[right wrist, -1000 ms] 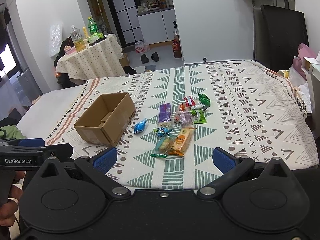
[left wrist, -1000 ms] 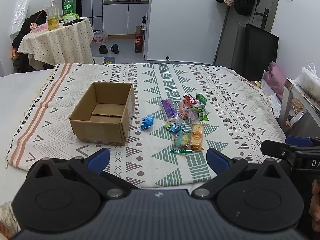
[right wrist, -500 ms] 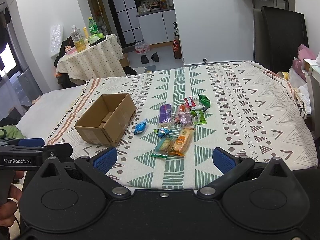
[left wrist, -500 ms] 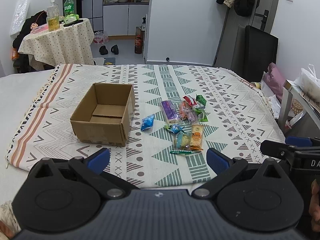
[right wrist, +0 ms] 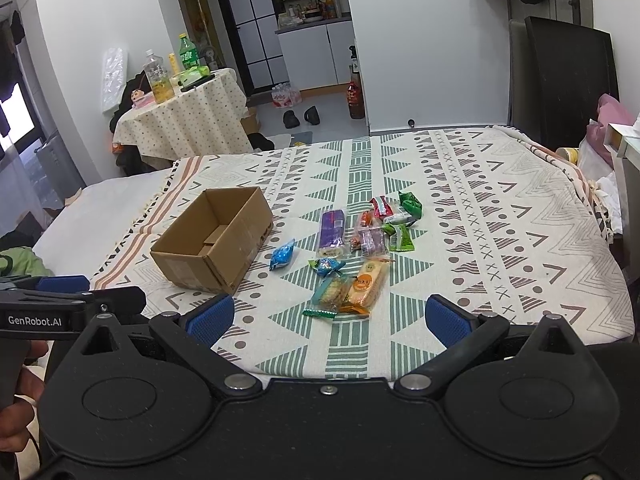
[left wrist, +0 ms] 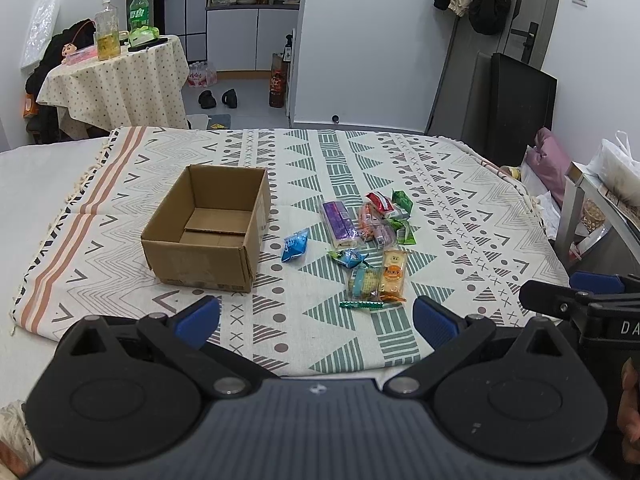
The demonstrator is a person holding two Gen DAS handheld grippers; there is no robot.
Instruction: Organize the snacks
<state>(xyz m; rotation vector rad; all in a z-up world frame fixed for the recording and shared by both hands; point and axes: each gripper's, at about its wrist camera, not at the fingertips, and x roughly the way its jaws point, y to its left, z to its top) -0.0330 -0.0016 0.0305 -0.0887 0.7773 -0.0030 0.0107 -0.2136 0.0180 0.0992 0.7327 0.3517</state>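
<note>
Snack packets (left wrist: pixel 366 246) loose at frame centre on patterned cloth (left wrist: pixel 460 216), right of empty cardboard box (left wrist: pixel 208 228). I judge them light, crinkly, slippery; pinch at sealed ends. Left gripper (left wrist: pixel 316 316), right gripper (right wrist: pixel 330 314) both spread wide, holding nothing.

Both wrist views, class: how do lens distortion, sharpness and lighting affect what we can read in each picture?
Left wrist view: fisheye bends the door frame and darkens the corners; the cardboard box and snacks are sharp under soft, even light with faint shadows. Right wrist view: the same curving, a bright window at the left edge, snack print too small to read; the open right tongs look oversized.
</note>
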